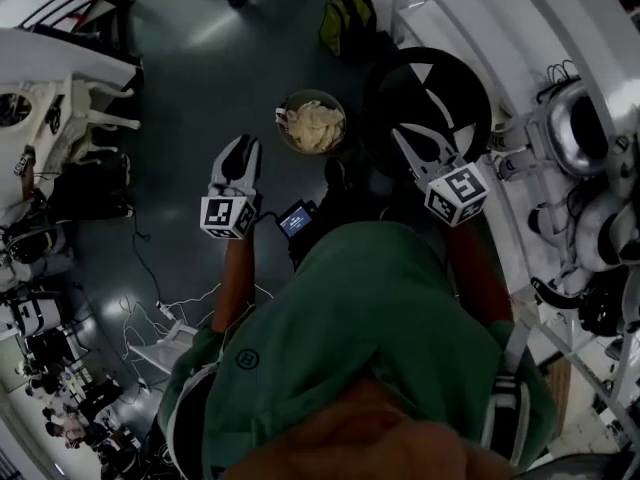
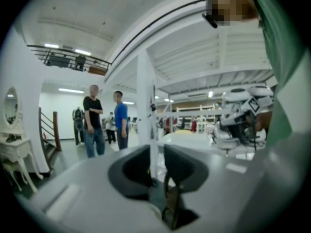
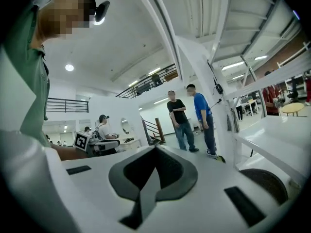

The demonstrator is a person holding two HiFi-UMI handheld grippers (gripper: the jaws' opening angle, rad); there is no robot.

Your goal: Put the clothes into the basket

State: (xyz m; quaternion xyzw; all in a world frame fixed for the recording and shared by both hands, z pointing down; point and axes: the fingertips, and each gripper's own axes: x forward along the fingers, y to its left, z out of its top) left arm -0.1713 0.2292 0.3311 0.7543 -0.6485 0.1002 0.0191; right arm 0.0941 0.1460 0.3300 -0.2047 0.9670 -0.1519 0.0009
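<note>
Clothes [image 1: 316, 128] lie in the basket [image 1: 312, 93] on the floor ahead. I hold both arms out, tongs about level. Left gripper [image 1: 243, 148] is parted and empty; right gripper [image 1: 406, 140] is clenched on nothing.

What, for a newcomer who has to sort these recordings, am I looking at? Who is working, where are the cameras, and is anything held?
There is no robot here. A person in a green shirt holds a two-jaw hand tool in each hand. The top-down picture comes from a camera on the person's head. The other two pictures come from cameras that ride on the tools and look along their jaws.

The left gripper has its jaws apart with nothing between them. The right gripper has its jaws together and is also empty. The marker cube on each tool is part of that tool.

On the dark floor ahead stands a round basket with pale clothes in it.
</note>
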